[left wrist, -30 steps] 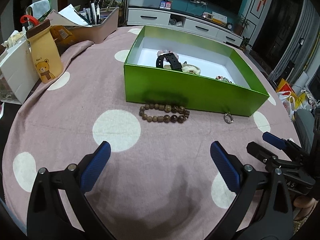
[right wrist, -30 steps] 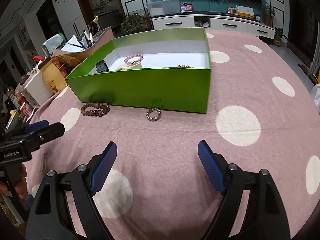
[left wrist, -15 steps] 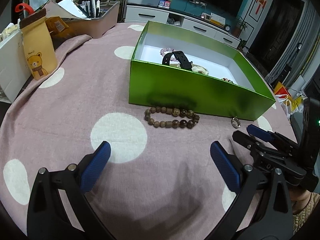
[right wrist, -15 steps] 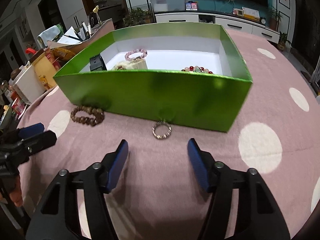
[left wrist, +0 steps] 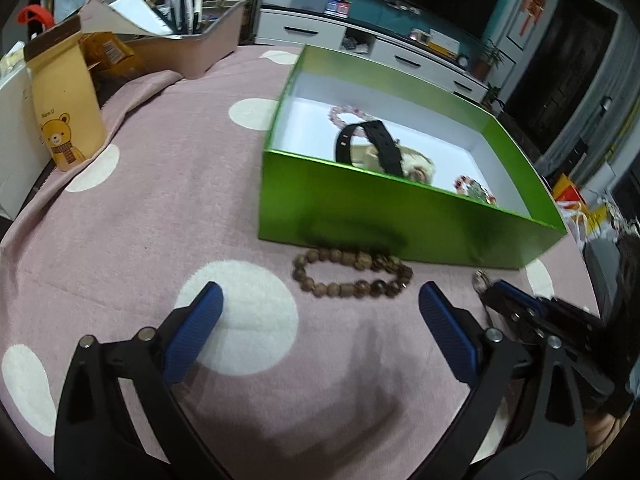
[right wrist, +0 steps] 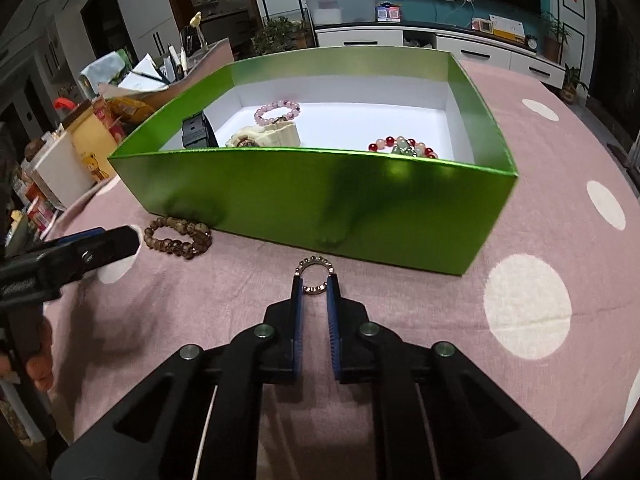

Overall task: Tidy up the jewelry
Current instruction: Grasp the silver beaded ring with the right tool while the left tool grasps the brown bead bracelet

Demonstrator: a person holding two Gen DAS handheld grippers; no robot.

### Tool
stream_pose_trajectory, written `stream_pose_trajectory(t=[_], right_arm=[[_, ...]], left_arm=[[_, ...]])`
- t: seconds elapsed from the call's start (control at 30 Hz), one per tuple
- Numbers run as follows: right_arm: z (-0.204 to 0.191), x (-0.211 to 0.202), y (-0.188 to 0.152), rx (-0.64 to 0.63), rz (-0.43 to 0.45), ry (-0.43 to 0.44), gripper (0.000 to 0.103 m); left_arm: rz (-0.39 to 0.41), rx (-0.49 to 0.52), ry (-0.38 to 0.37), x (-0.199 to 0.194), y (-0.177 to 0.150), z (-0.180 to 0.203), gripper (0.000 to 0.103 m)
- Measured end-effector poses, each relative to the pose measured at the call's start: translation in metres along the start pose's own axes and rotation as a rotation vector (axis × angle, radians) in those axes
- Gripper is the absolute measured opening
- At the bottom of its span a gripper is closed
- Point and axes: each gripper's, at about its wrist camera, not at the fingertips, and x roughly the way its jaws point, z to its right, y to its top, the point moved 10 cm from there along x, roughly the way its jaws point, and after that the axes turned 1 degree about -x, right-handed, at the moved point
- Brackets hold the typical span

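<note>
A green box (right wrist: 320, 196) stands on the pink dotted cloth and holds a pink bracelet (right wrist: 277, 112), a black strap (left wrist: 380, 144), a cream bangle (right wrist: 276, 134) and a red-green bracelet (right wrist: 404, 148). In front of it lies a small metal ring (right wrist: 314, 265). My right gripper (right wrist: 314, 284) is closing, and its blue pads press the ring's two sides. A brown bead bracelet (left wrist: 352, 276) lies by the box's front wall. My left gripper (left wrist: 320, 300) hovers just short of it. Its jaws stand wide, closing slightly, with nothing between them.
A yellow bear pouch (left wrist: 66, 120), a white box (left wrist: 12, 140) and a tray of pens and papers (left wrist: 192, 52) crowd the table's far left. A hand (right wrist: 40, 360) holds the left gripper's handle. The table edge runs close on the right (left wrist: 576, 280).
The right jaws went from wide apart to closed around the ring as that gripper moved forward. The left gripper moved closer to the brown bracelet and the box.
</note>
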Motion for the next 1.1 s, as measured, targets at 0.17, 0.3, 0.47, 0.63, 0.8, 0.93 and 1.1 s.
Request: stream_pose_trajectory(t=[0.17,0.3,0.47,0.63,0.8,0.93,1.1], right_arm=[[0.002,-0.003,-0.002,0.005,-0.002,0.017,0.011],[0.003,-0.010,-0.004,-0.002,0.014,0.023,0.011],[0.009,-0.016,-0.010,-0.006,0.009,0.015,0.011],[0.011,-0.020,-0.021,-0.030,-0.018,0.011,0.011],[0.009,-0.026,-0.032,-0.052,-0.033,0.020,0.011],[0.009,-0.030,-0.037,-0.060,-0.037,0.022,0.011],[0.010,-0.030,-0.038,-0.061,-0.033,0.027,0.011]], left_arm=[[-0.017,-0.021,0.031,0.012,0.003,-0.006,0.082],[-0.023,-0.004,0.048,0.019,0.004,-0.007,0.075],[-0.029,0.024,0.071,0.025,0.009,-0.005,0.059],[-0.039,0.074,0.077,0.028,0.009,0.002,0.050],[-0.051,0.115,0.052,0.029,0.006,0.011,0.031],[-0.067,0.090,0.020,0.026,0.001,0.012,0.011],[-0.073,0.099,0.005,0.023,-0.008,0.017,0.008]])
